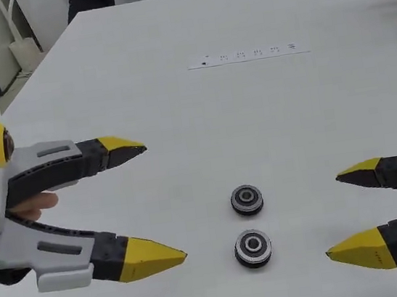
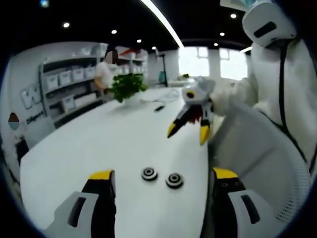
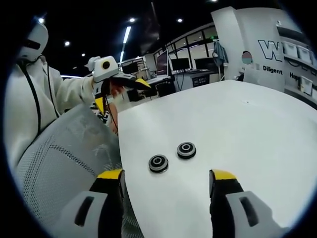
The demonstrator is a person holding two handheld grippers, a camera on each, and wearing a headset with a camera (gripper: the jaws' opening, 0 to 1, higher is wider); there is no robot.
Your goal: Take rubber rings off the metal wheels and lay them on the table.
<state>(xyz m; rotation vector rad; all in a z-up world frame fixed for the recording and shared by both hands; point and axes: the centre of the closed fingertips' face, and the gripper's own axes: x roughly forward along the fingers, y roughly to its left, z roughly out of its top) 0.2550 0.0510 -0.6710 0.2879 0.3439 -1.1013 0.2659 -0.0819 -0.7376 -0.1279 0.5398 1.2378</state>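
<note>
Two small round metal wheels [image 1: 247, 200] lie flat on the white counter [image 1: 177, 100], each with a black rubber ring [image 1: 234, 202] seated around its rim. In the head view they sit one beyond the other, just beside each other with a narrow gap, about midway between the two tools. The left tool [image 1: 163, 201], grey with black jaws and yellow tips, hovers off to the left with its jaws spread wide and nothing between them. The right tool [image 1: 333, 215], of the same build, hovers off to the right, also wide open and holding nothing. Both point inward at the wheels but are well apart from them. The task looks to be at its opening step, the reach in, since both rings are on their wheels and none lies on the counter. The next move probably calls for one tool to close across a wheel and steady it while the other catches the rubber edge and rolls it off. The wheels are low and flat, so a tip will have to come down near the counter to get under a ring. As discs they have no long axis. Each bore faces straight up, and the pair lines up away from the person.
</note>
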